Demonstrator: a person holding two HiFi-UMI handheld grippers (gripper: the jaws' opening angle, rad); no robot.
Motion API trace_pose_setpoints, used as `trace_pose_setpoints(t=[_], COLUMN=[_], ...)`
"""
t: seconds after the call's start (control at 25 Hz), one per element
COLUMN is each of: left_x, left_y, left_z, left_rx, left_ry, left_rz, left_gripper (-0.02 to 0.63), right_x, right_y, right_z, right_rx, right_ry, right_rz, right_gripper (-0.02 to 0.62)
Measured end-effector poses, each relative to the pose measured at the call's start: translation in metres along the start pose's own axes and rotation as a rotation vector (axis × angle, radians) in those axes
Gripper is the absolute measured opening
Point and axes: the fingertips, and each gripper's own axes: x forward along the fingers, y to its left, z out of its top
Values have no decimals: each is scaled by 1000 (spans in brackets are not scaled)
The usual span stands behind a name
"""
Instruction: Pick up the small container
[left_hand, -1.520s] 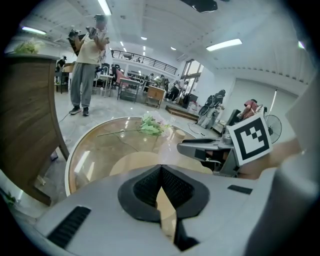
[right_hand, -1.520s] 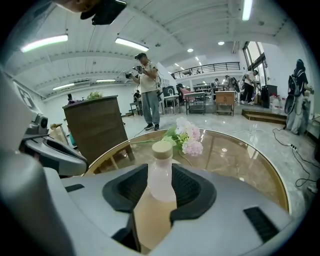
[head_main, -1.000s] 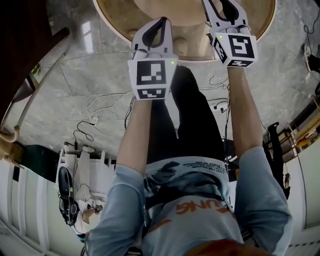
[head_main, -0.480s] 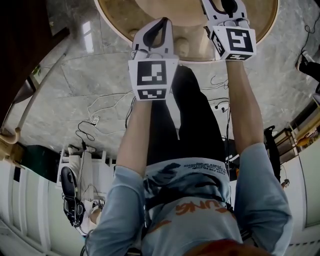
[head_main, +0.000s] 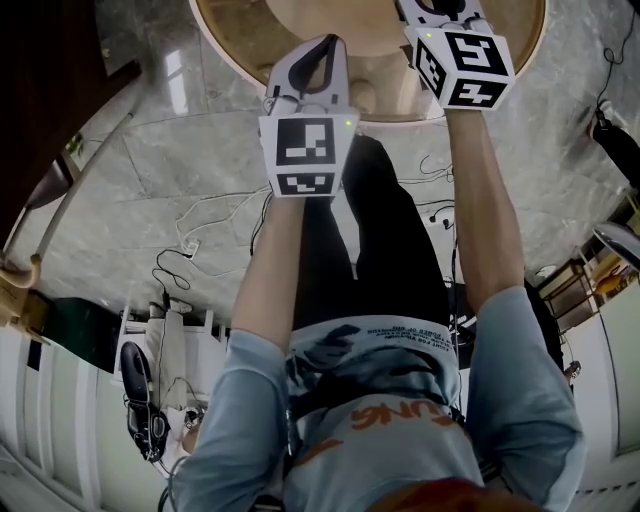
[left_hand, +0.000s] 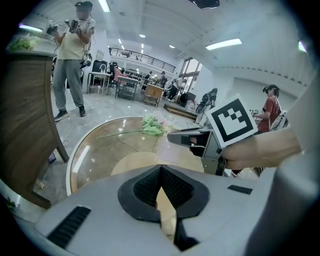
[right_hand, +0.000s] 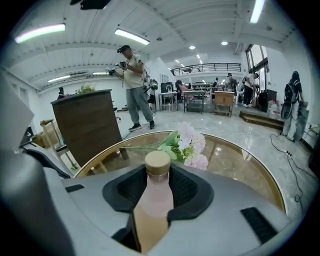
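A small pinkish bottle (right_hand: 154, 200) with a tan cap (right_hand: 157, 162) stands upright on the round glass table (right_hand: 240, 160). My right gripper (right_hand: 158, 171) has its jaws spread wide around the bottle, the black pads close beside its sides and not clearly pressing. In the head view the right gripper (head_main: 440, 8) reaches over the table's near edge and hides the bottle. My left gripper (head_main: 322, 50) hovers over the table rim to the left; its jaws (left_hand: 160, 167) meet at the tips with nothing between them.
A bunch of pink flowers (right_hand: 187, 145) with green leaves lies on the glass behind the bottle. A dark wooden cabinet (right_hand: 90, 125) stands left of the table. A person (right_hand: 132, 85) stands farther back. Cables (head_main: 190, 240) lie on the marble floor.
The right gripper has moved a little forward over the table. The left gripper has stayed where it was.
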Motion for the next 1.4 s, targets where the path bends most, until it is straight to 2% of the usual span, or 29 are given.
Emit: trace_pose_setpoints(t=[0.16,0.4,0.68,1.08,1.16,1.32,1.4], left_x=[-7,-32,-73,-146,-161,-189,-201], left_y=[-3,-13,-62,-121,-128,-139,-149], left_z=[7,38,110,190,209,239,253], left_rx=[10,1,48,66,50,-52,-63], left_ry=[-23,-90,-231,-341,-370,-430,-456], left_rz=[4,45,39,49,59,62,70], left_gripper=[23,25,23,23,23,23,23], right_x=[-20,-72,-156,-267,-286,-323,-340], right_y=[-5,-7,-7,-1,-3,-2,-3], right_z=[7,41,92,157,177,213,228], right_rx=[141,178,122,62,59,78,80], right_ry=[-35,-109,-170,-241,-268,-332,-361], right_rz=[-12,-24,-26,-41,-51,-72,-80], right_gripper=[149,149,149,149,149,149,149])
